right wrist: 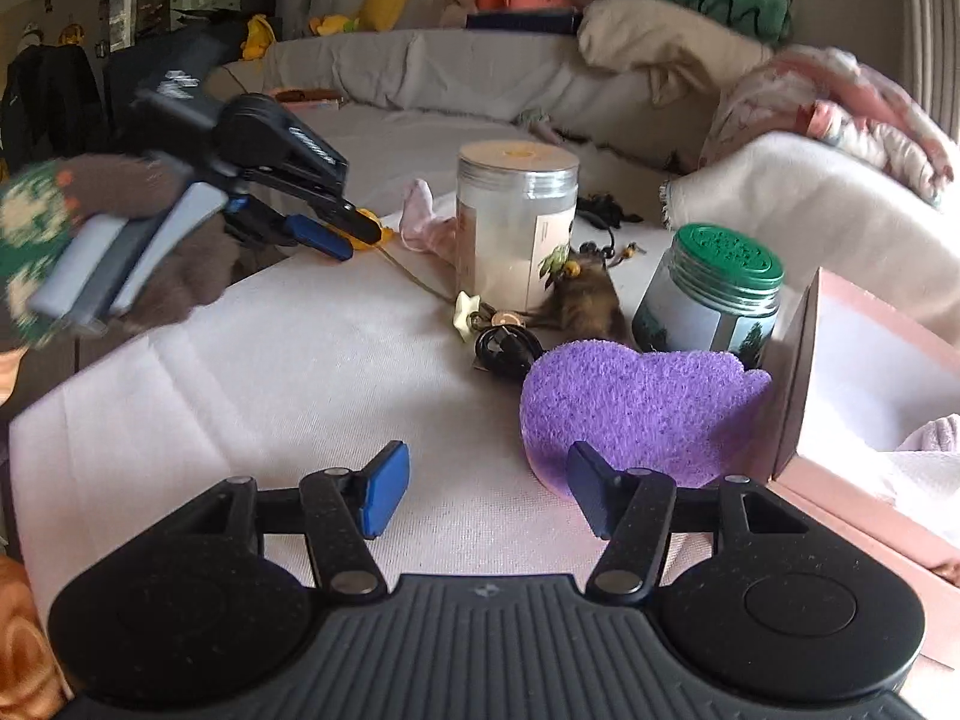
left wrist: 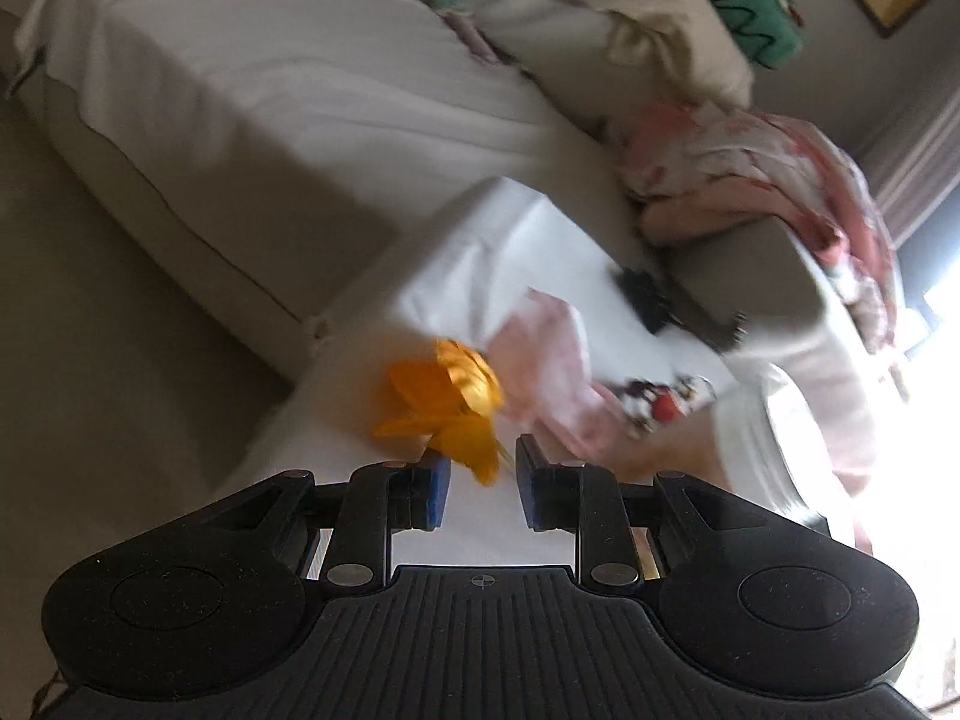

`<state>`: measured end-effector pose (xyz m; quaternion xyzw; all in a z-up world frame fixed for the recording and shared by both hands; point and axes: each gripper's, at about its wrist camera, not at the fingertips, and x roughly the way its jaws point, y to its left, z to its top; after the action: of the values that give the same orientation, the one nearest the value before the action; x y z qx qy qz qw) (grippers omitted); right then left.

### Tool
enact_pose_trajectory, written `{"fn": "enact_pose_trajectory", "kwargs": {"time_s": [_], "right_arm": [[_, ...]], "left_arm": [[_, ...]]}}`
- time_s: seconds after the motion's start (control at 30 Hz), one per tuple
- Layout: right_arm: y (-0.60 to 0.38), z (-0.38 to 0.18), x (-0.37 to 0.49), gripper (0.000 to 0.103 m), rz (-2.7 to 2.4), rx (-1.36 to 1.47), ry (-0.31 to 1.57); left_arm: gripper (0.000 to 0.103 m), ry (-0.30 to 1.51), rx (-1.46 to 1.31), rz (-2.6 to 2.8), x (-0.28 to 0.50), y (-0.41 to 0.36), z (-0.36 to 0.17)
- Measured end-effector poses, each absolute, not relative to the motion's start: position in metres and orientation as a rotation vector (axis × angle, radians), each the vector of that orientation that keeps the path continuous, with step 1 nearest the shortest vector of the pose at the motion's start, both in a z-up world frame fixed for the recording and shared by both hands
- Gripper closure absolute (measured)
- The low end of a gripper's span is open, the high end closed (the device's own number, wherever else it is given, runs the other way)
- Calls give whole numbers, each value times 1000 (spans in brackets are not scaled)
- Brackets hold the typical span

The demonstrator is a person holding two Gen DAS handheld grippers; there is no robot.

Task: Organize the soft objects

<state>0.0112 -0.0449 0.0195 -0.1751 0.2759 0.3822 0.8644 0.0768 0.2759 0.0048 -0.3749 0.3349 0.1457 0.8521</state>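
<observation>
Pink open box: right edge of the right wrist view, pale folded cloth inside.
Clear plastic jar, beige lid: centre, upright.
Green-lidded glass jar: right of it.
Purple heart-shaped sponge: touching the box wall.
Right gripper: spread wide, empty; right pad at the sponge's edge.
Left gripper: parted, orange fabric flower between its tips; grasp unclear.

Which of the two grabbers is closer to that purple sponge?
Right. The right gripper sits open just before the purple sponge; the left gripper reaches toward the table's far side.
</observation>
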Motion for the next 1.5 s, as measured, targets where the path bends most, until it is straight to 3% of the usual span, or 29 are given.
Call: {"fn": "enact_pose_trajectory", "kwargs": {"time_s": [0.53,0.77,0.93,1.07,1.1,1.23,1.5], "right_arm": [[-51,1,3,40,856,-353,612],[-22,80,32,40,888,-356,531],[59,154,132,40,887,-278,824],[143,142,199,41,787,-393,1082],[160,135,207,36,750,-433,1101],[216,118,210,45,726,-614,1114],[263,91,182,45,882,-741,1086]], "left_arm": [[77,595,-639,250,104,264,16],[77,604,-652,226,78,283,12],[77,592,-715,170,70,302,11],[77,582,-748,106,59,317,11],[77,582,-753,97,55,322,11],[77,563,-769,78,36,340,7],[77,471,-875,118,15,373,-8]]}}
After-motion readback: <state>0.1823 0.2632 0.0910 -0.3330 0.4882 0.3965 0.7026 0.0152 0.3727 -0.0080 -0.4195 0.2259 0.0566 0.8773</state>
